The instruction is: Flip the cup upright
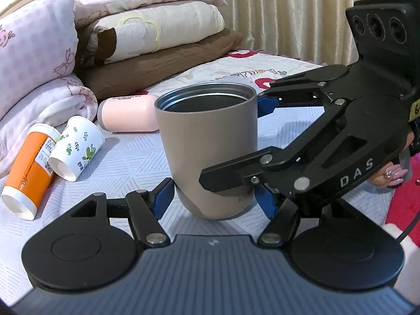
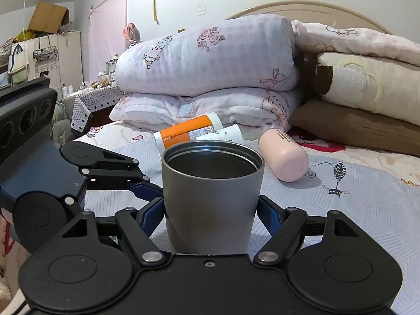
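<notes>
A taupe metal cup (image 1: 207, 141) stands upright on the bed, mouth up; it also fills the middle of the right wrist view (image 2: 211, 197). My left gripper (image 1: 214, 197) has its blue-padded fingers on both sides of the cup's base, touching or nearly so. My right gripper (image 2: 210, 214) is closed around the cup's lower body from the right; in the left wrist view its black fingers (image 1: 231, 176) cross in front of the cup.
An orange paper cup (image 1: 29, 173), a white leaf-print paper cup (image 1: 76, 149) and a pink bottle (image 1: 126, 115) lie on their sides behind-left of the cup. Folded quilts and pillows (image 1: 147, 34) are stacked at the headboard. A curtain (image 1: 288, 10) hangs behind.
</notes>
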A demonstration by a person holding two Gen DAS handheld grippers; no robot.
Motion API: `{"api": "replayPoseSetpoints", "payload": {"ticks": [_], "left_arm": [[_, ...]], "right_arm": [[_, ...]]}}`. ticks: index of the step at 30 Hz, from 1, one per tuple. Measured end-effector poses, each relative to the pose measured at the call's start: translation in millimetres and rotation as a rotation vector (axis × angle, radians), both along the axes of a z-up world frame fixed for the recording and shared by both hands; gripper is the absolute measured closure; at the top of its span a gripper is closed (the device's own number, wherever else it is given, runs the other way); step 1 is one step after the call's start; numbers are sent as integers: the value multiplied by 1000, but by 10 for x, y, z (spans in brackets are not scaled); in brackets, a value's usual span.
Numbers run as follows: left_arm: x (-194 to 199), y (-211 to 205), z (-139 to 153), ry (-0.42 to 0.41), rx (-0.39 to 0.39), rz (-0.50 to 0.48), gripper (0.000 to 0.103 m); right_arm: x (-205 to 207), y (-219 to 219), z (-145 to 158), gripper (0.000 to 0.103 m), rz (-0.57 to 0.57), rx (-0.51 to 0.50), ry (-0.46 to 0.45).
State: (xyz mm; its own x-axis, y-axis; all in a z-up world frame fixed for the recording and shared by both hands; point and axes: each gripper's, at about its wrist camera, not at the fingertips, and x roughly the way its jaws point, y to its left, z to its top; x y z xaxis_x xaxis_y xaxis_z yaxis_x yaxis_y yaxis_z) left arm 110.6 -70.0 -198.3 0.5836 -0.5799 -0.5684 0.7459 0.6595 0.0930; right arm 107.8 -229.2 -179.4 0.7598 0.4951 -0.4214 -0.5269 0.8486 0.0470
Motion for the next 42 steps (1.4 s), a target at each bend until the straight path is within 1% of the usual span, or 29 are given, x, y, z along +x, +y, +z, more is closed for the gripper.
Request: {"api": "replayPoseSetpoints", "payload": {"ticks": [3,6,8,13,17,19,21,22,24,25,26,27,29,32,34,36,39,42], "left_arm": [[-8,6,-23,-12,-3,5,34],[-55,-3,-48,-44,1,7,34],[-105,-9,-67,-75,9,10,34],[-190,-10,-99,-123,23,21,33],[-222,7,-83,-134,41,32,34],[-213,39,-50,-119,42,44,34],[-186,96,11,-87,36,64,34],[-166,123,49,-55,35,69,34],[-98,185,138,52,25,85,34],[-64,221,186,102,13,102,34],[-47,265,238,136,-3,123,34],[-59,303,296,152,-16,140,34],[-101,358,417,158,-18,168,34],[-167,406,642,194,20,203,29],[-259,464,809,194,16,214,22],[-365,495,998,178,27,228,15],[-503,463,1257,157,101,262,11],[-567,444,1454,198,145,297,8]], "right_arm": [[-16,32,11,22,11,-34,-7],[-26,29,6,22,15,-43,-16],[-37,31,9,22,10,-43,-14],[-62,1,5,22,6,-25,8],[-87,-47,9,19,-16,-8,27],[-102,-77,30,18,-25,-6,40],[-121,-91,70,18,-41,-15,57],[-122,-97,96,18,-57,-17,79],[-105,-108,163,18,-88,12,168],[-129,-108,199,18,-85,25,194],[-161,-104,244,18,-92,28,206],[-188,-105,296,18,-114,25,213],[-221,-131,399,18,-147,28,229],[-300,-174,584,18,-159,41,249],[-355,-161,719,18,-179,3,259],[-418,-139,859,18,-198,-30,259],[-505,-143,1063,18,-220,-22,289],[-594,-133,1209,18,-228,5,345]]}}
